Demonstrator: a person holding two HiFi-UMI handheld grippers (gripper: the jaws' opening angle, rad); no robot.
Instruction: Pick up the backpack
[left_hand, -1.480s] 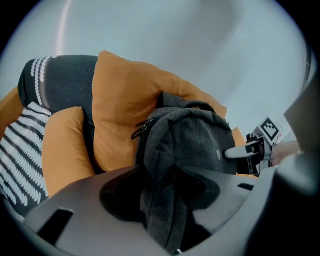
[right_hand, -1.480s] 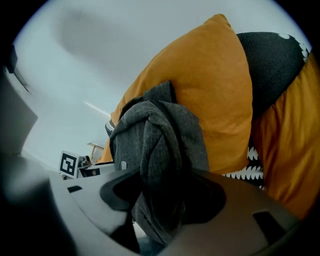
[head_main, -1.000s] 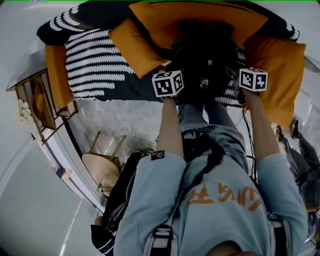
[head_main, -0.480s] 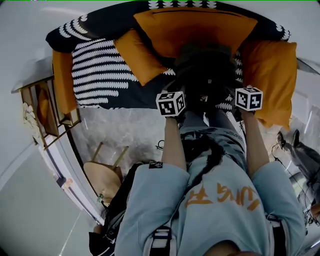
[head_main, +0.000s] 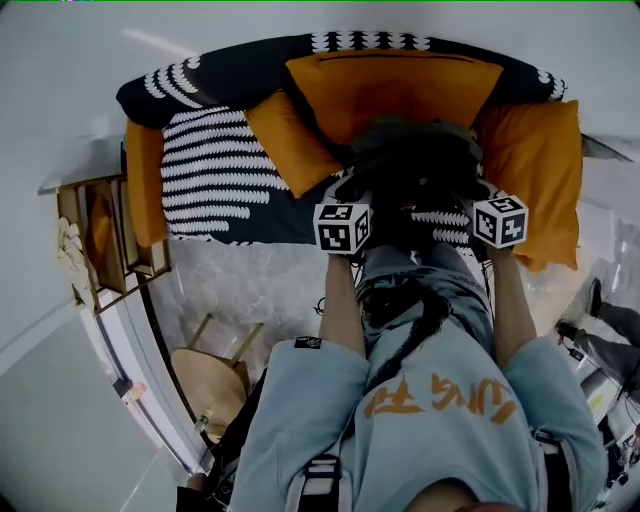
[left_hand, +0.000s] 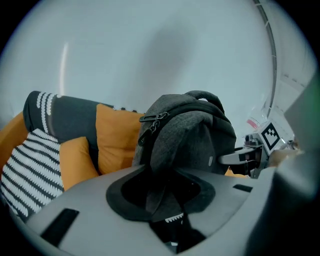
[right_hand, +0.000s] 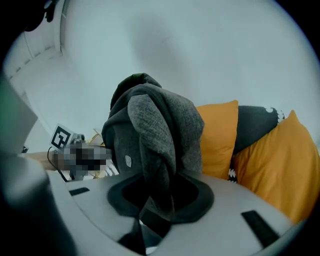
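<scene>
Gripping the backpack (head_main: 415, 165) from both sides, the two grippers hold it in front of the person's body, over the front edge of the sofa (head_main: 215, 170). The left gripper (left_hand: 169, 227) has its jaws narrowed onto a fold of the dark grey fabric at the bag's left side; the fabric runs down between the jaws and fills the gap. The right gripper (right_hand: 150, 225) clamps a matching fold at the bag's right side; its jaws have just been closing, with the fabric pinched between them. In the head view the left marker cube (head_main: 342, 228) and the right marker cube (head_main: 500, 220) sit just below the backpack, one at either flank, and the person's forearms (head_main: 340, 300) extend straight to them. In the left gripper view the bag stands upright, its top handle (left_hand: 205, 96) uppermost and a zipper pull (left_hand: 150, 120) hanging on its upper left face. Behind the backpack lies a large orange cushion (head_main: 395, 90). A second orange cushion (head_main: 535, 170) lies to the right and a smaller one (head_main: 290, 130) to the left, on the black-and-white striped cover (head_main: 200, 190). The bag's base appears to be clear of the seat, though no view shows the underside directly. A round wooden stool (head_main: 210, 375) stands on the floor (head_main: 250, 290) at lower left, and a wooden rack (head_main: 100, 240) stands beside the sofa's left end.
</scene>
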